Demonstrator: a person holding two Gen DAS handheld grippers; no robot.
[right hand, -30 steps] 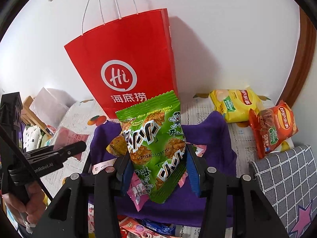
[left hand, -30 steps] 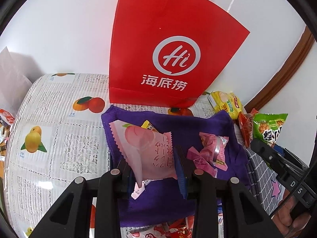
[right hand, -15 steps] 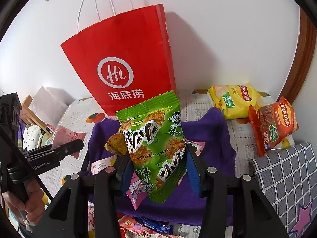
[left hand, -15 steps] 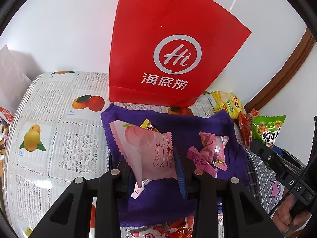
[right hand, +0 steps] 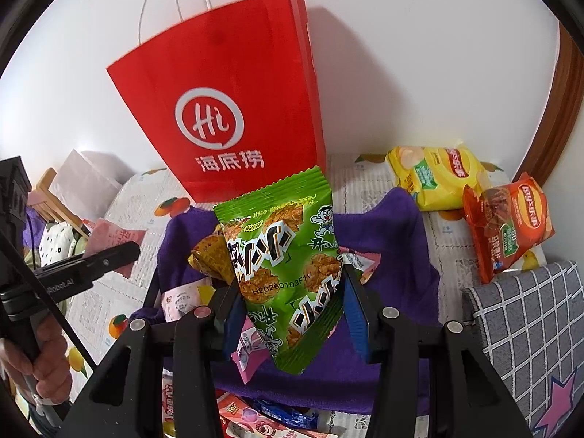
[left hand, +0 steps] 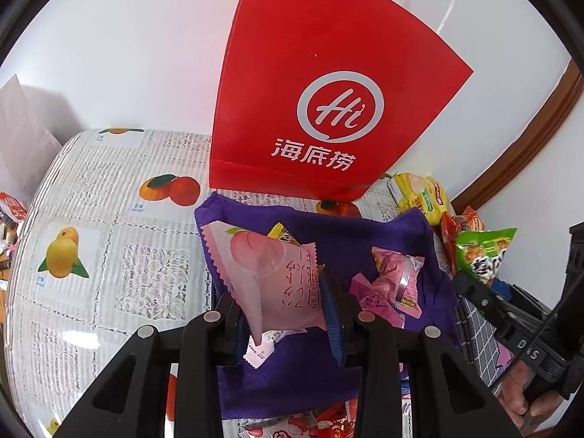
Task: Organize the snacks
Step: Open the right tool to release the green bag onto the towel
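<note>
Snacks are in both grips at once. Nearest in the left wrist view, the left gripper (left hand: 284,310) is clamped on a pink peach-print packet (left hand: 272,277), held by its lower part and raised over the purple cloth (left hand: 350,233). In the right wrist view, the right gripper (right hand: 292,310) pinches a green snack bag (right hand: 284,266) low on its body, the bag standing tilted above the same cloth. On the cloth beyond lie small pink wrapped sweets (left hand: 390,288) and a gold-wrapped piece (right hand: 210,259). Further off, a yellow chip bag (right hand: 438,175) and an orange-red chip bag (right hand: 507,222) rest on the fruit-print tablecloth (left hand: 109,226), with the red paper bag (right hand: 226,102) upright against the wall.

If the red bag is the destination, the risks look plain: both packets are slick film gripped near one end, so a quick swing could let one slide out; the bag's mouth is high and narrow, and nudging its wall could tip it; two grippers arriving together could collide.
</note>
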